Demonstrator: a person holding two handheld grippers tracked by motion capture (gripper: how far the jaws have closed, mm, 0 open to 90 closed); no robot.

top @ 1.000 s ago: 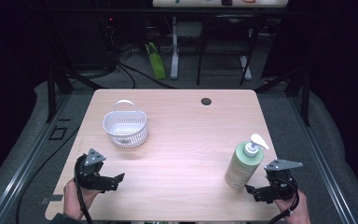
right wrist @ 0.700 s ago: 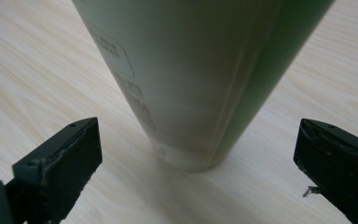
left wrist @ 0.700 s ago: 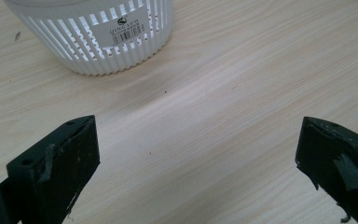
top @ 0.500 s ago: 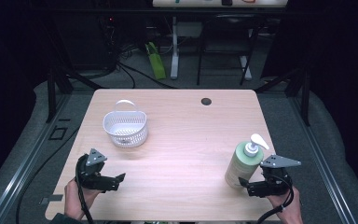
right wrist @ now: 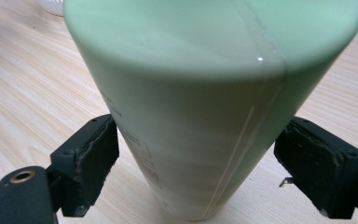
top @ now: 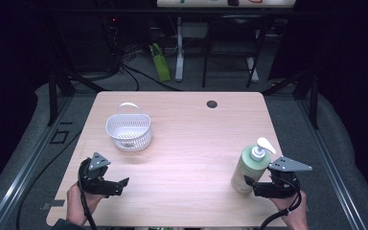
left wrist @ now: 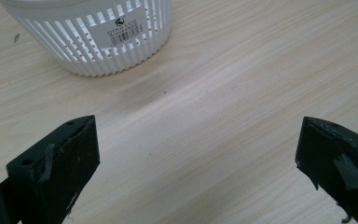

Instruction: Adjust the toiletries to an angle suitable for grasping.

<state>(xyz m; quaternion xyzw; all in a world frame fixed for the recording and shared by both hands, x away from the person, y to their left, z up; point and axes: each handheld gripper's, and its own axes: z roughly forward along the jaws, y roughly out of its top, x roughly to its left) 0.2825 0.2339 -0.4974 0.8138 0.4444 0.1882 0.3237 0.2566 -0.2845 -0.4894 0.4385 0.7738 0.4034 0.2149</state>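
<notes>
The pale green pump bottle [top: 249, 169] stands upright on the wooden table [top: 191, 143] near its right front corner, and it is gripped low on the body, close to the base. From this low hold a tip-over is judged the main risk: the mass of the bottle and its white pump head [top: 262, 145] sits well above the contact line, so a quick lift or a sideways pull could let the bottle pivot between the pads. Slippage is a second risk, since the wall is smooth, rounded and tapered. The right gripper [right wrist: 200, 158] is held level, just above the tabletop, pointing towards the left of the high view; its jaws have just been closing, and the pads [right wrist: 103, 154] are seen pressed against opposite sides of the bottle. The left gripper [top: 120, 184] is held low over the front left of the table, pointing right, with its jaws spread wide and nothing between them. The white slotted basket [top: 129, 128] stands well apart from the bottle, on the left half of the table.
</notes>
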